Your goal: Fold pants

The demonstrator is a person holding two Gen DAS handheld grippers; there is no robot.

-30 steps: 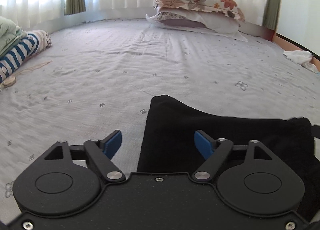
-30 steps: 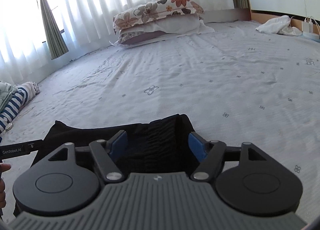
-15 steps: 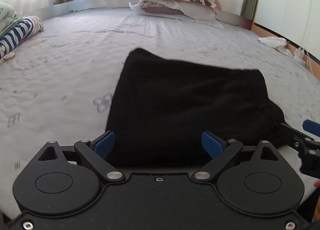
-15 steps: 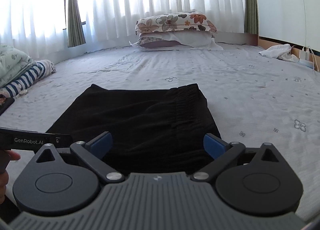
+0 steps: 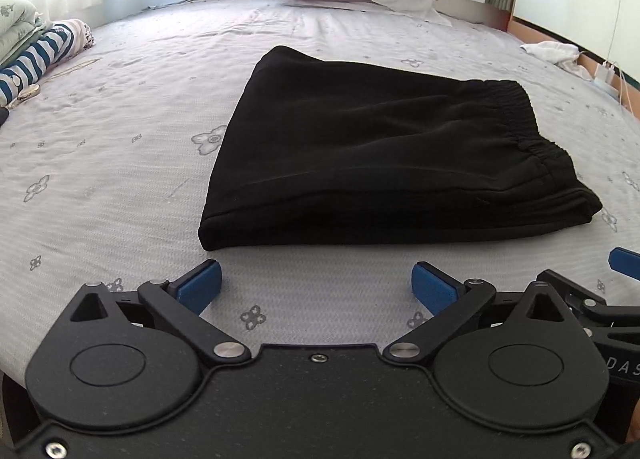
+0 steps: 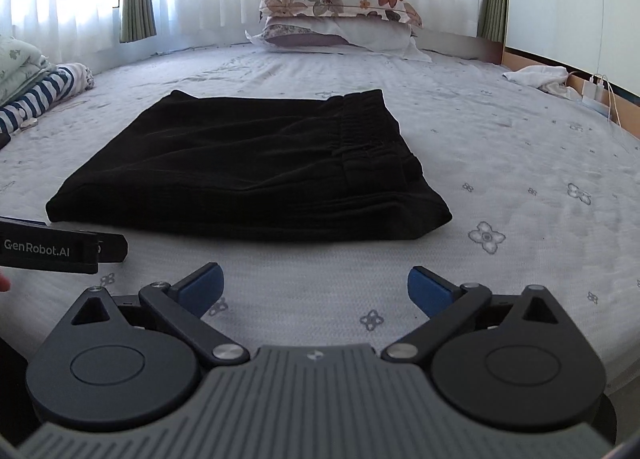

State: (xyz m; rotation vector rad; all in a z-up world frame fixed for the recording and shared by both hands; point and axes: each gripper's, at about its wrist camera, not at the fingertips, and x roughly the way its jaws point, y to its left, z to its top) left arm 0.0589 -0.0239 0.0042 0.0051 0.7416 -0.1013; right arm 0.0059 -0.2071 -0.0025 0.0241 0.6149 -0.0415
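Pants [image 5: 384, 155] lie folded into a compact black rectangle on the grey flowered bedsheet [image 5: 120, 131], elastic waistband at the right edge, as both tools draw back toward the near edge of the bed. A second ago the two sets of blue pads sat over the dark cloth, one at each near corner of the bundle; now bare sheet shows between pads and fabric in both wrist views, and the whole garment is visible at once. Judged from its flat, squared lie, the final fold looks laid down and let go, leaving little of the task beyond perhaps a smoothing touch.

Left gripper [image 5: 316, 285], just short of the bundle's near edge, has jaws opening to nearly their widest, with nothing between them but sheet. Right gripper [image 6: 316, 285] stands fully spread, likewise empty and touching nothing, near the pants' near right corner. Each tool edges into the other's picture at the side, so the two sit close together.

Pillows [image 6: 340, 19] are stacked at the far end under white curtains, and striped bedding [image 5: 40, 55] rests at the far left, well apart from the pants
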